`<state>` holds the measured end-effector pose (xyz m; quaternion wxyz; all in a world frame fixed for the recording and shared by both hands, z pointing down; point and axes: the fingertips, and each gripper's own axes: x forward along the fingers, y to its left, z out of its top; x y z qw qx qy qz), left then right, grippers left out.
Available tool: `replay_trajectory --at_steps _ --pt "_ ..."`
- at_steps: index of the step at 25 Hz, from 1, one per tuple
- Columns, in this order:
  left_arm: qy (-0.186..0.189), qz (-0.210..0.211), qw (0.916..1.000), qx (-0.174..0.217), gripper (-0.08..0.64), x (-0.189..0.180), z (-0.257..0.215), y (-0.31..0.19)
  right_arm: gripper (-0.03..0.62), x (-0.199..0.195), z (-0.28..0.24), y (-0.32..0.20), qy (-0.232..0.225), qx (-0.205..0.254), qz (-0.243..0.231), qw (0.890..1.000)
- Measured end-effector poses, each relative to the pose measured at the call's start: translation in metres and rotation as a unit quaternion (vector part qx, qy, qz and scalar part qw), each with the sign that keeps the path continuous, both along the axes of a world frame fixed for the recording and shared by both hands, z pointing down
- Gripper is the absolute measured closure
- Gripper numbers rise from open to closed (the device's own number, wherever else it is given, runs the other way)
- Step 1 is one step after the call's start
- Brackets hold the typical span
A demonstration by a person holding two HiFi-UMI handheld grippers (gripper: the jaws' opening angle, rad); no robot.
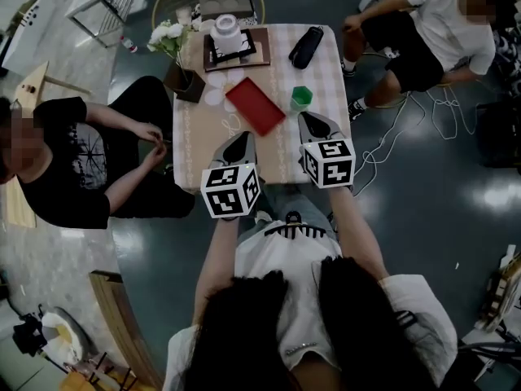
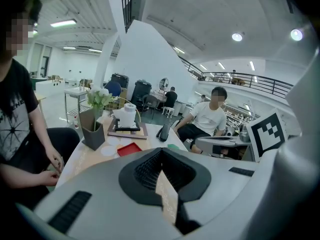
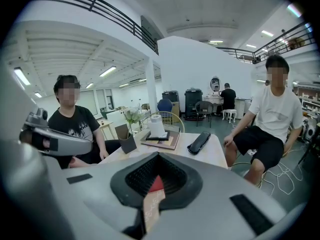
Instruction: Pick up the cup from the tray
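Note:
A green cup (image 1: 301, 98) stands on the checkered table (image 1: 326, 72), just right of a flat red tray (image 1: 255, 106). Both grippers hover over the table's near edge. My left gripper (image 1: 242, 142) points at the tray's near corner and its jaws are shut on nothing. My right gripper (image 1: 313, 122) is a short way in front of the cup, also shut and empty. In the left gripper view the tray (image 2: 129, 148) and a sliver of the cup (image 2: 172, 146) show beyond the closed left gripper (image 2: 161, 151). The right gripper (image 3: 159, 156) hides the cup; only a bit of the tray (image 3: 156, 184) shows.
A dark vase of white flowers (image 1: 181, 76) stands at the table's left. A paper roll on a framed board (image 1: 227, 35) and a black case (image 1: 306, 46) sit at the far end. White discs (image 1: 213, 88) lie by the tray. Seated people flank the table; cables (image 1: 407, 112) trail on the floor.

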<state>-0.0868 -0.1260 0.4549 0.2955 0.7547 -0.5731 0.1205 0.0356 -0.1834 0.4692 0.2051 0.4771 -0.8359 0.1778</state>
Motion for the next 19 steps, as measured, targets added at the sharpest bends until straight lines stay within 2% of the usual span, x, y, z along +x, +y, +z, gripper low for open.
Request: replay_trajectory --at_steps 19 --pt "0.003 -0.007 0.9997 0.023 0.552 0.002 -0.013 0.029 0.583 0.001 -0.008 0.034 0.018 0.014 -0.007 1.000"
